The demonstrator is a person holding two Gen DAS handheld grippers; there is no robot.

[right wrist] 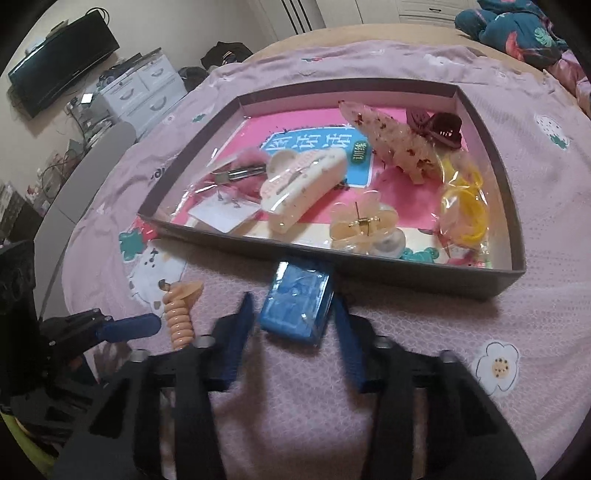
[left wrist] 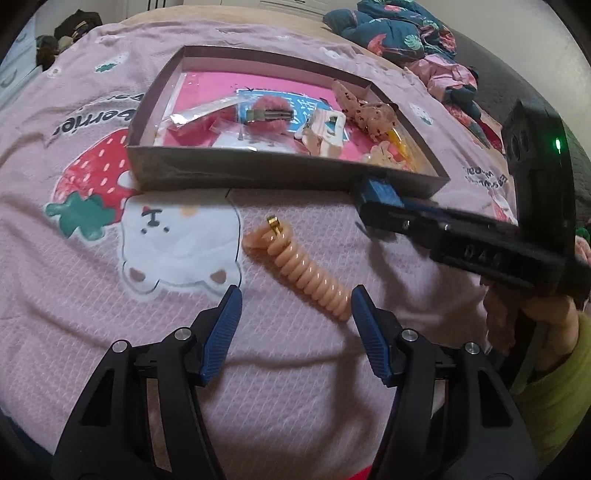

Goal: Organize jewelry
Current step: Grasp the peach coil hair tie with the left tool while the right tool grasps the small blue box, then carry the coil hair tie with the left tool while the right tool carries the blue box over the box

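Note:
A grey shallow box on the pink bedspread holds several hair clips and accessories. A peach spiral hair tie with a gold clasp lies on the bedspread just ahead of my left gripper, which is open and empty. A small blue box lies against the grey box's near wall. My right gripper is open with its fingers on either side of the blue box; whether they touch it I cannot tell.
A pile of floral clothes lies at the far right of the bed. A drawer unit and a wall TV stand beyond the bed's left edge.

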